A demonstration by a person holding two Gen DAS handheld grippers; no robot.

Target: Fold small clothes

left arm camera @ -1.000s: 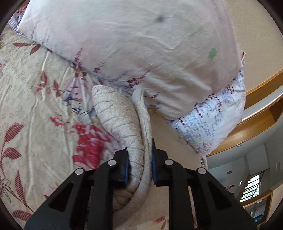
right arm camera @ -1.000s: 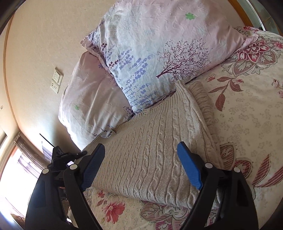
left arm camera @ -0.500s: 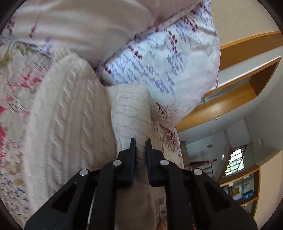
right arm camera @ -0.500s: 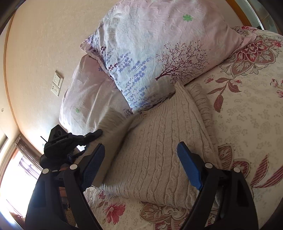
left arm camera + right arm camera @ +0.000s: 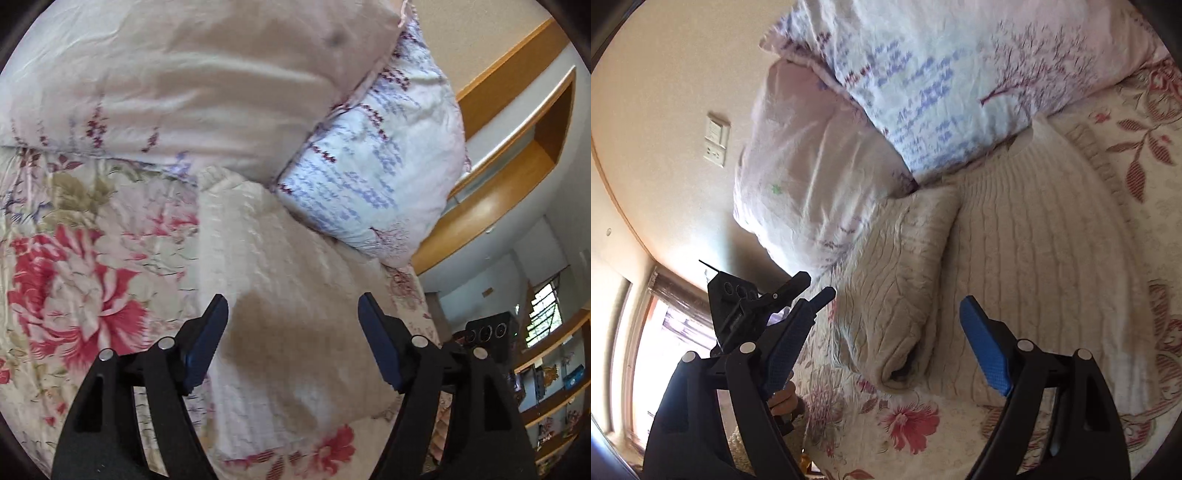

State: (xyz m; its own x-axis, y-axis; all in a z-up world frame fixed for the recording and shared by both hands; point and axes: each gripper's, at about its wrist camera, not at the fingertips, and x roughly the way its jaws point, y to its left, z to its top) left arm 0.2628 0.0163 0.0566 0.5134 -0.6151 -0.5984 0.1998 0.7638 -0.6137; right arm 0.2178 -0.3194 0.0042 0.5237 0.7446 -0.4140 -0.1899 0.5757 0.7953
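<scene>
A cream cable-knit sweater (image 5: 1034,236) lies on the floral bedspread (image 5: 908,421) below the pillows. One sleeve (image 5: 901,280) is folded across its left part. In the left wrist view the sweater (image 5: 280,295) lies just ahead of my left gripper (image 5: 291,332), which is open and empty above it. My right gripper (image 5: 894,332) is open and empty, hovering over the sweater's near edge. The left gripper also shows in the right wrist view (image 5: 809,291), at the left of the sweater.
Two floral pillows (image 5: 923,66) (image 5: 812,166) lean on the wall behind the sweater. A wall switch (image 5: 714,140) is at the left. A wooden headboard ledge (image 5: 509,155) and shelves (image 5: 554,387) lie to the right in the left wrist view.
My left gripper carried the sleeve over the sweater body, then opened and let it go. The sleeve now lies folded on the sweater. My right gripper stayed open and shifted slightly.
</scene>
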